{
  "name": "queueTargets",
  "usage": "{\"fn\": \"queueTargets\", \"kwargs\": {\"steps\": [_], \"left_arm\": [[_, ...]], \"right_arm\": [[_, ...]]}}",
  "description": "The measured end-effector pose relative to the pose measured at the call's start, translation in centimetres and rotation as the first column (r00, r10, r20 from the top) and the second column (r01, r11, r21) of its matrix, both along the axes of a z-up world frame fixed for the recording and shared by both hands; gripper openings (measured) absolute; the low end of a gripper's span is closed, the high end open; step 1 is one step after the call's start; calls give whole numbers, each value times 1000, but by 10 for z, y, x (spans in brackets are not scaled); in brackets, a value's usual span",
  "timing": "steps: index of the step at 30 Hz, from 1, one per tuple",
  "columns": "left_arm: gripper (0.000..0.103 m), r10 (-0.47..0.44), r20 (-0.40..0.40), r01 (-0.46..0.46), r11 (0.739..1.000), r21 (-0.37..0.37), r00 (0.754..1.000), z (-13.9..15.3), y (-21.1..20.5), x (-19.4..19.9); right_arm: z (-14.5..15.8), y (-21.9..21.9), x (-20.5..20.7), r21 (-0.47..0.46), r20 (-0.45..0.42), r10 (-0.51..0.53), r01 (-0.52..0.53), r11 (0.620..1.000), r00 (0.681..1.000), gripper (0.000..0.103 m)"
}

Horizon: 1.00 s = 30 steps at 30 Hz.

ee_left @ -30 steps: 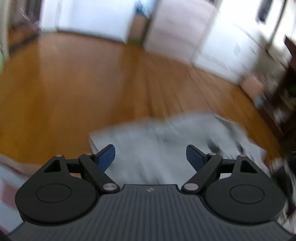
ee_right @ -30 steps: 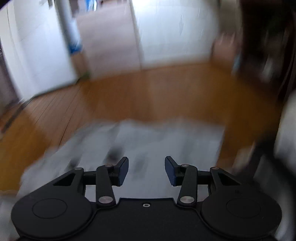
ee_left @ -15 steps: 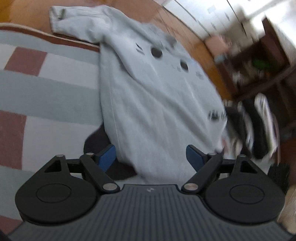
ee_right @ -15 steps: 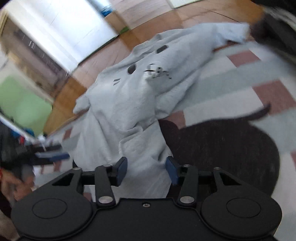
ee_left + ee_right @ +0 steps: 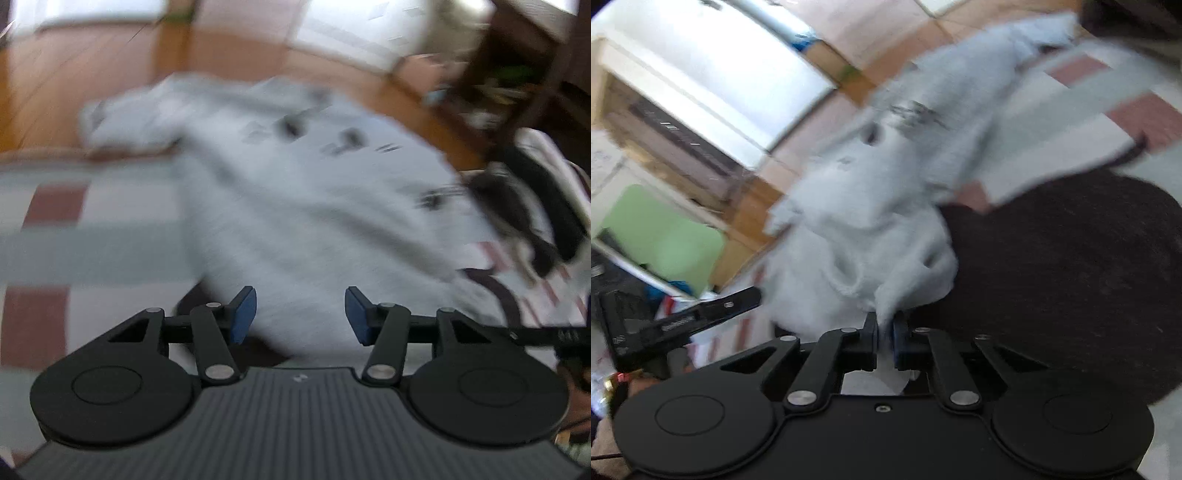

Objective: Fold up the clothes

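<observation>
A light grey sweatshirt (image 5: 295, 206) with small dark printed marks lies spread on a striped rug, reaching onto the wood floor. In the left wrist view my left gripper (image 5: 300, 314) is open, its blue pads over the sweatshirt's near hem with cloth showing between them. In the right wrist view my right gripper (image 5: 885, 334) is shut on a bunched edge of the sweatshirt (image 5: 879, 229), which rises in folds just ahead of the fingers. The left gripper (image 5: 701, 317) shows at the left of that view. Both views are motion-blurred.
The rug (image 5: 92, 236) has grey, white and dark red blocks. A large dark round patch (image 5: 1071, 280) lies right of the cloth. Wood floor (image 5: 74, 88) stretches beyond. A pile of black and white clothes (image 5: 535, 206) and dark shelving (image 5: 517, 74) stand at the right.
My right gripper has shut on the sweatshirt's near edge and bunched it up. My left gripper has narrowed its opening and tilted up slightly over the hem.
</observation>
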<state>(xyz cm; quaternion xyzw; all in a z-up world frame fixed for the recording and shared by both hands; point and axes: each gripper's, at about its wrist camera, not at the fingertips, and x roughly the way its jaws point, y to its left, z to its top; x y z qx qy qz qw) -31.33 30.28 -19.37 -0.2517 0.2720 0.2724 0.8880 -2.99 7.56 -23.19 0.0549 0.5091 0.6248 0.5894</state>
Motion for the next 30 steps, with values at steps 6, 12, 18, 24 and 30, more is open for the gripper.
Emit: {"fn": "queueTargets", "kwargs": {"steps": [6, 12, 18, 24, 30], "left_arm": [[62, -235, 162, 215, 967, 134, 958, 24, -43, 12], [64, -376, 164, 362, 926, 110, 912, 20, -60, 27], [73, -385, 159, 376, 923, 87, 909, 11, -65, 32], [71, -330, 53, 322, 939, 120, 943, 2, -62, 39], [4, -186, -30, 188, 964, 189, 982, 4, -42, 36]], "right_arm": [[24, 14, -8, 78, -45, 47, -43, 996, 998, 10], [37, 22, -14, 134, -18, 87, -84, 987, 996, 10], [42, 22, -17, 154, -26, 80, -75, 985, 996, 10], [57, 30, -35, 177, 25, 130, -132, 975, 991, 10], [54, 37, -42, 128, 92, 130, -141, 982, 987, 15]]}}
